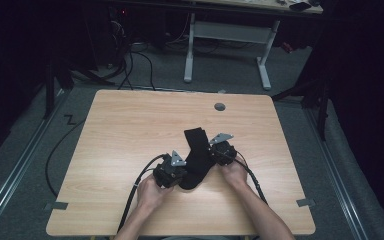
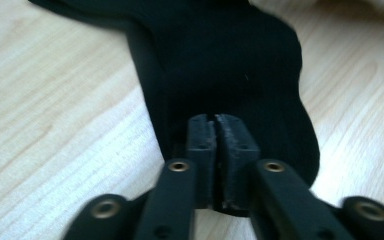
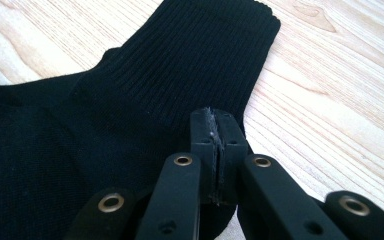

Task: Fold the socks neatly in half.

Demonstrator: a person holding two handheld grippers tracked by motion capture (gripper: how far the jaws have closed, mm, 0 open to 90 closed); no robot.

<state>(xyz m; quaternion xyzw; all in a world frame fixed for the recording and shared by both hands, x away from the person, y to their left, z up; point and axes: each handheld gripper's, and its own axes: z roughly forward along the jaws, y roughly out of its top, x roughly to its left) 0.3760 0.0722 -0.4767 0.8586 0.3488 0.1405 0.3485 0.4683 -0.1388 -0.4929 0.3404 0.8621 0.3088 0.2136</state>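
Observation:
A black sock (image 1: 196, 150) lies flat on the wooden table (image 1: 130, 125), cuff toward the far side. My left gripper (image 1: 184, 170) is at its near left side. In the left gripper view its pads (image 2: 216, 121) stand a narrow slit apart over the sock's foot (image 2: 230, 65), and I see no fabric pressed between them. My right gripper (image 1: 211, 155) is at the sock's right edge. In the right gripper view its pads (image 3: 215, 116) are pressed together at the edge of the ribbed leg (image 3: 170, 75), seemingly on the fabric.
A grey round cap (image 1: 220, 106) is set into the table near its far edge. Bare wood surrounds the sock on all sides. A white desk frame (image 1: 227, 35) and cables (image 1: 135, 65) stand on the floor beyond the table.

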